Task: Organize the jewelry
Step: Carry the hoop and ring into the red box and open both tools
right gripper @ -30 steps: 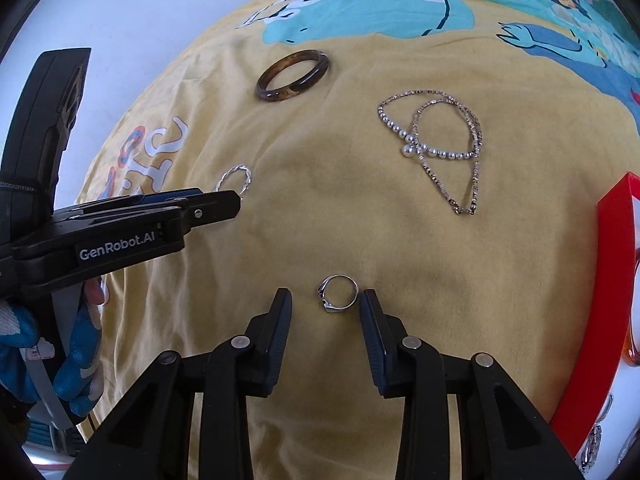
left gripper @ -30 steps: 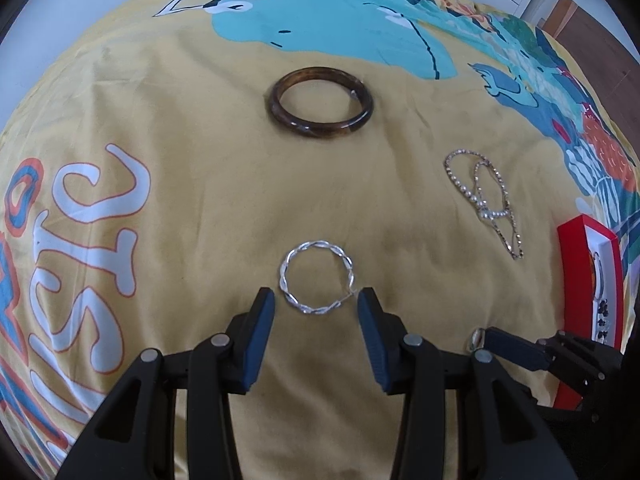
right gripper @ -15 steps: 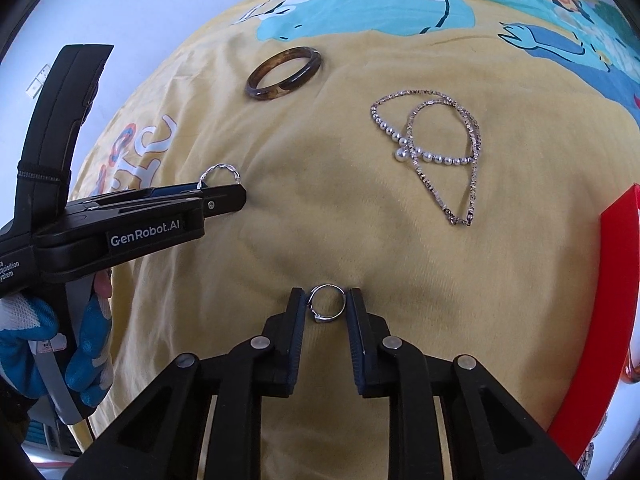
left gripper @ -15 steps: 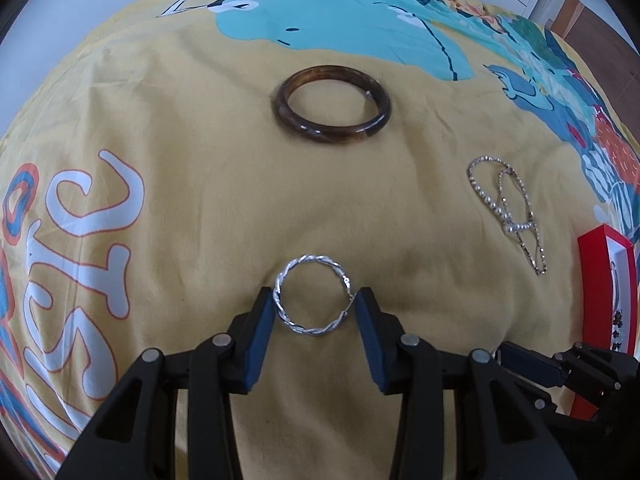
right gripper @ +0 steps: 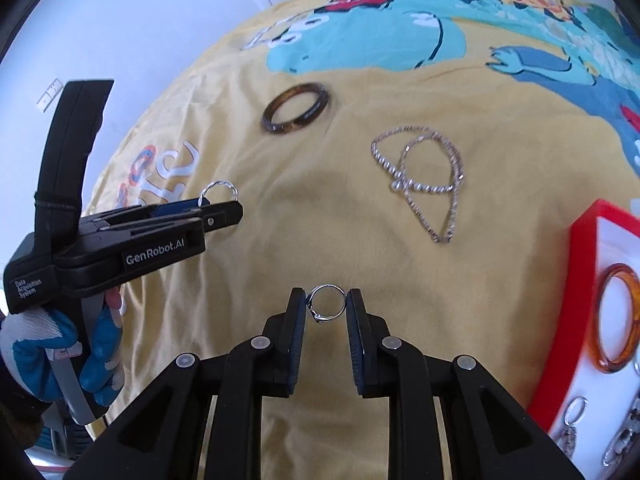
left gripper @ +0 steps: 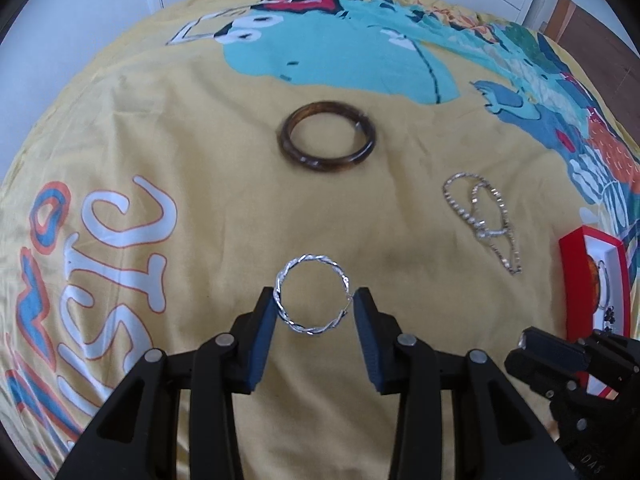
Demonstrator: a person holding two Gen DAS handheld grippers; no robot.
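Note:
My left gripper (left gripper: 314,308) is shut on a twisted silver hoop (left gripper: 312,330), its blue pads pressing both sides, and the hoop hangs just above the yellow printed cloth (left gripper: 200,152). The right wrist view shows the same gripper (right gripper: 224,208) at the left with the hoop (right gripper: 219,188) at its tip. My right gripper (right gripper: 326,308) is shut on a small silver ring (right gripper: 338,312), which is also raised off the cloth. A brown bangle (left gripper: 320,165) (right gripper: 288,127) lies farther back. Two tangled bead and chain necklaces (left gripper: 482,234) (right gripper: 400,184) lie to the right.
A red-rimmed white tray (left gripper: 570,264) (right gripper: 584,240) sits at the right edge, holding an orange bangle (right gripper: 600,320) and several small pieces. A gloved hand (right gripper: 40,344) holds the left gripper. White wall and cupboards stand beyond the bed.
Both grippers closed on their pieces, the left on the twisted hoop and the right on the small ring. Both then rose a little, lifting them off the cloth.

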